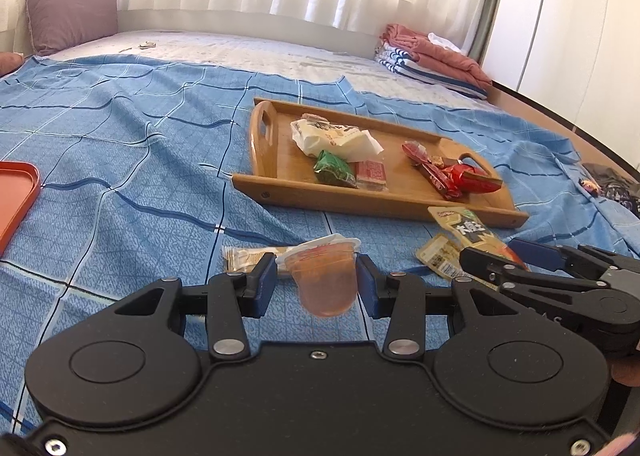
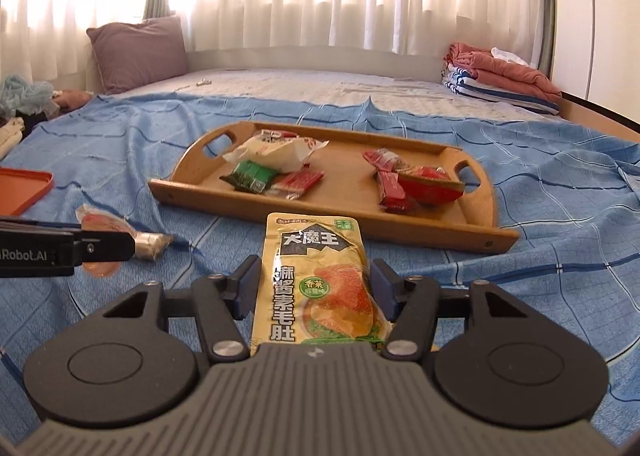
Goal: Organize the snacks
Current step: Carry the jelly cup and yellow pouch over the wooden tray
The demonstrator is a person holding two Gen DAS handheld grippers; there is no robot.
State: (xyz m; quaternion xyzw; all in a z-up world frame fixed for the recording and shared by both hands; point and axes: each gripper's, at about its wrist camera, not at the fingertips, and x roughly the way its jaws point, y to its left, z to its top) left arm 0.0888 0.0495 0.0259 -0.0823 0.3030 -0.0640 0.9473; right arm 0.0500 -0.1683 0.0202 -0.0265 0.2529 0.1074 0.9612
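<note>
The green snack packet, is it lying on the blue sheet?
No, the green snack packet lies inside the wooden tray, next to other snacks.

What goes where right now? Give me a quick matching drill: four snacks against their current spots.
Things:
1. jelly cup
2. yellow pouch
3. green packet
4. beige wrapped bar

Places:
A. lying in the wooden tray
B. between the right gripper fingers
C. lying on the blue sheet
D. between the left gripper fingers

Pairs: 1-D, 2-B, 3-A, 4-C
</note>
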